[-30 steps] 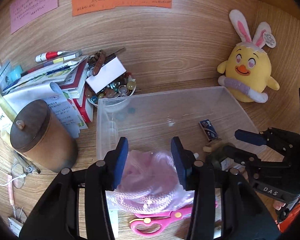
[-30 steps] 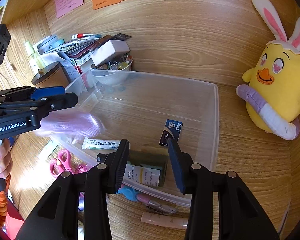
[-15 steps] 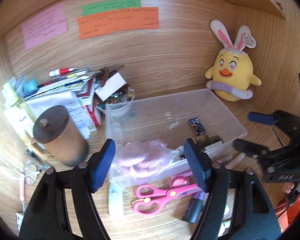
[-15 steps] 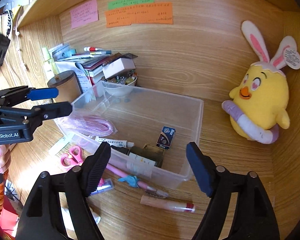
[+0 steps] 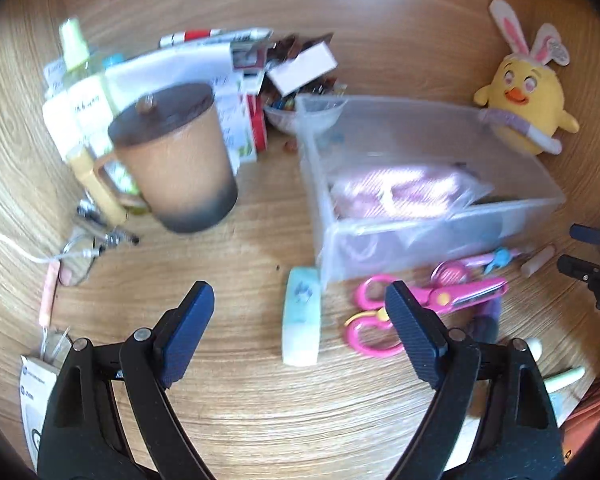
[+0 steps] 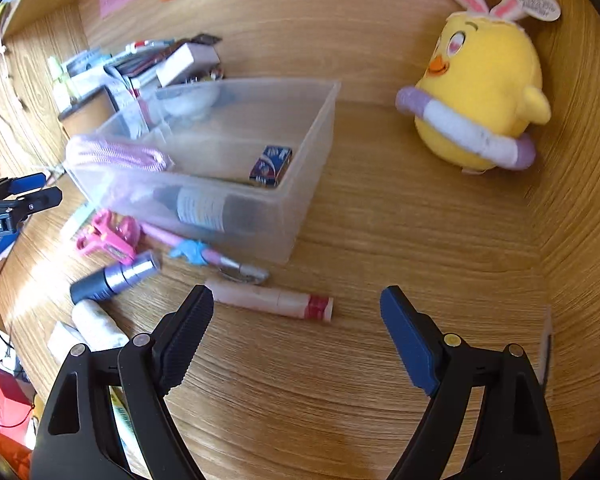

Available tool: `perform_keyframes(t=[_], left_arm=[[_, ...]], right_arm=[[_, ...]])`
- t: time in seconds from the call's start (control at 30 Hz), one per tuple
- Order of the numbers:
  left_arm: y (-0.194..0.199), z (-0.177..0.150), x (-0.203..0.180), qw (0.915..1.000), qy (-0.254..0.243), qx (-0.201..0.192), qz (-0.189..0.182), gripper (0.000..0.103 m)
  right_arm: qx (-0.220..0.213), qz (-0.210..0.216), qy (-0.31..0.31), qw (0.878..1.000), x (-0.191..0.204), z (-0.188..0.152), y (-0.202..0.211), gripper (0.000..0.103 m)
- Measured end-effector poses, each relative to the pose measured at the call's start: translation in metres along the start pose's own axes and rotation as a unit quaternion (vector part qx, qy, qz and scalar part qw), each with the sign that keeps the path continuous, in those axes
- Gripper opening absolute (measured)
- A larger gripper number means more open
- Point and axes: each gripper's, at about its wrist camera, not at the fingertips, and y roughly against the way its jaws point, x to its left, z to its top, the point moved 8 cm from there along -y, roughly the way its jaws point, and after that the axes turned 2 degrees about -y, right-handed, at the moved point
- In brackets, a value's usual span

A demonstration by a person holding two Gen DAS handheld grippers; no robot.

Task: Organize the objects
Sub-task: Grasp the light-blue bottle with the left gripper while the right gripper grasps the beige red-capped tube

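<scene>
Both grippers are spread wide and hold nothing. Between the fingers of the left gripper [image 5: 299, 320] lies only bare wooden desk [image 5: 260, 400]; just ahead of the gap a pale blue-and-white tube [image 5: 302, 316] lies lengthwise, and beside the right finger sit pink scissors [image 5: 412, 308], their handles nearest it. Beyond these stands a clear plastic bin [image 5: 432, 236] with a pink rope in a plastic bag [image 5: 404, 192] resting in its near end. Ahead of the left finger, well apart, is a brown lidded mug [image 5: 172, 152], with a heap of papers and boxes [image 5: 204, 64] behind it. A yellow chick plush [image 5: 528, 96] sits at the far right, past the bin.

The right gripper [image 6: 296, 320] likewise hangs over bare desk. Just ahead of its left finger lies a pink tube with a red band [image 6: 272, 298]. Farther out to the left are a dark and silver cylinder [image 6: 116, 276] and a pink pen with a blue figure [image 6: 192, 248] against the bin's near wall. Inside the bin a dark bottle with a white label [image 6: 204, 208] lies along that wall, with a small blue box [image 6: 271, 166] behind it. The bagged rope sits at the bin's left end.
</scene>
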Motion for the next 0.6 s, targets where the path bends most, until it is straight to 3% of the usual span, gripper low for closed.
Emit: perform_keyframes(t=[0.27,0.33,0.53,0.6], left_arm=[[-0.026,-0.020,0.005,0.9989,-0.004,0.044,-0.016,0.056],[-0.031,-0.021,0.006,0.9987,-0.006,0.049,-0.015,0.048],[-0.035,-0.027,0.006,0.9986,-0.004,0.049,-0.020,0.025],[-0.033,-0.029,0.006,0.9988,-0.003,0.045,-0.020,0.025]], right_arm=[[0.018,0.021,0.039,0.999,0.016,0.002,-0.021,0.081],[0.023,0.018,0.050,0.998,0.018,0.001,-0.022,0.077],[0.037,0.020,0.056,0.998,0.020,0.000,-0.023,0.047],[0.036,0.018,0.061,0.997,0.020,-0.001,-0.020,0.040]])
